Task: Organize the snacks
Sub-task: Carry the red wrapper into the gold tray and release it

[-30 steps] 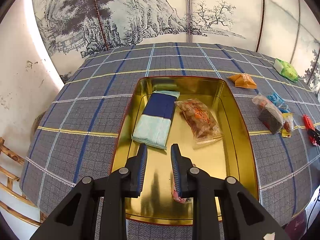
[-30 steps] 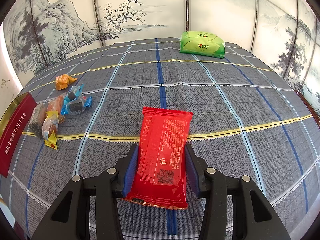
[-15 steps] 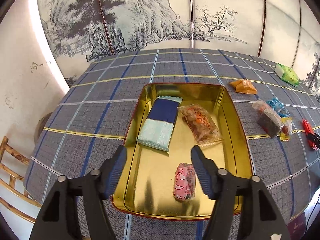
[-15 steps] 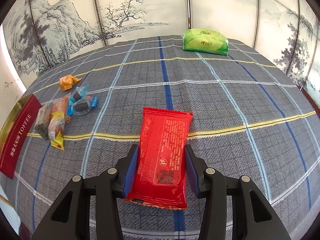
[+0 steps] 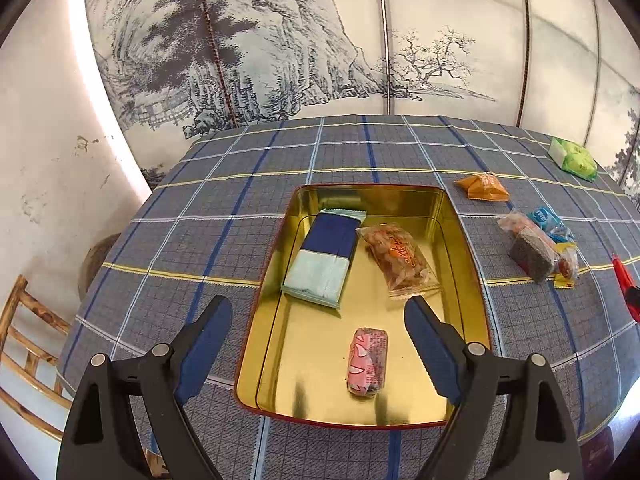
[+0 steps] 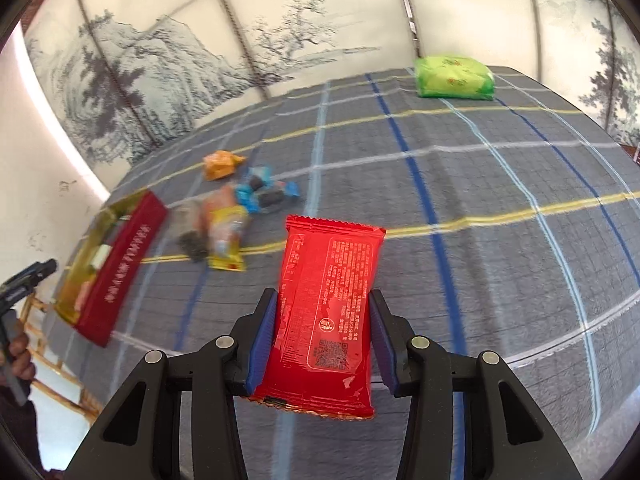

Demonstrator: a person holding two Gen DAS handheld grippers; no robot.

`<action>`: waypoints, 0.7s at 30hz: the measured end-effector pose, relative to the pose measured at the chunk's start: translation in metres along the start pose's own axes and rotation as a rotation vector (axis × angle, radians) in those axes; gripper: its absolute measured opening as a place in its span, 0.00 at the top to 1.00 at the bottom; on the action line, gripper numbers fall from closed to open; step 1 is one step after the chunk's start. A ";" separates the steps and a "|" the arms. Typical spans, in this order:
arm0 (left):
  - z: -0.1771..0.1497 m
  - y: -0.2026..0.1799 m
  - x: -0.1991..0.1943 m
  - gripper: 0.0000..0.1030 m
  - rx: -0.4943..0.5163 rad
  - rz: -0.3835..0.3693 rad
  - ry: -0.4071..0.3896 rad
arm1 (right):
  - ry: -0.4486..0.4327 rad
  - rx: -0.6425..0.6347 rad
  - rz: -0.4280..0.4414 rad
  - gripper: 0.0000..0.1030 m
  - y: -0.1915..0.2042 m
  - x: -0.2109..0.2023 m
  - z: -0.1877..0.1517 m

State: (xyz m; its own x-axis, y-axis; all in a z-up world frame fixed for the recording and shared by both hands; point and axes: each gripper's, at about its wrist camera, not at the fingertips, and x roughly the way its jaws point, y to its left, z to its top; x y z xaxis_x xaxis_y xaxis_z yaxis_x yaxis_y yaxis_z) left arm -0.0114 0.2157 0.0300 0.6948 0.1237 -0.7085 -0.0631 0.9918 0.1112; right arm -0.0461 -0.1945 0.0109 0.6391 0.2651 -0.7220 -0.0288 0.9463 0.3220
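The left gripper (image 5: pixel 318 344) was seen with its jaws spread wide above the near end of the gold tin (image 5: pixel 468 264), having just been opening, and nothing was pinched between them. The pink sweet (image 5: pixel 368 361) was left lying flat on the tin floor, clear of both pads. Further back in the tin, a blue and pale packet (image 5: pixel 326 258) and a clear bag of brownish snacks (image 5: pixel 398 258) were lying side by side, just about touching. Outside the tin, on the checked tablecloth (image 5: pixel 200 240), an orange packet (image 5: pixel 482 188) and a small heap of mixed sweets (image 5: pixel 538 246) were spread out, with a green pack (image 5: pixel 574 158) at the far edge.

Over on the other side, the red packet (image 6: pixel 326 308) was gripped by its long edges in the right gripper (image 6: pixel 322 334) and held up off the cloth. The tin's red wall (image 6: pixel 120 264) was seen away to the left, blurred.
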 end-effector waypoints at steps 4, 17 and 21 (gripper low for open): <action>-0.004 0.005 0.002 0.17 -0.016 -0.002 0.012 | -0.012 -0.068 0.112 0.56 0.047 -0.001 0.017; -0.011 0.019 -0.013 0.15 -0.024 0.023 -0.027 | 0.137 -0.219 0.412 0.56 0.208 0.095 0.070; -0.014 0.026 -0.019 0.15 -0.001 0.042 -0.030 | 0.197 -0.263 0.393 0.56 0.244 0.131 0.067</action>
State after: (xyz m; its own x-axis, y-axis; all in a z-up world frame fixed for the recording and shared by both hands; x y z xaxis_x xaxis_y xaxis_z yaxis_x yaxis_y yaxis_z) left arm -0.0360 0.2393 0.0368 0.7124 0.1643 -0.6823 -0.0936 0.9858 0.1397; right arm 0.0825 0.0585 0.0361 0.3847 0.6160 -0.6874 -0.4461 0.7760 0.4458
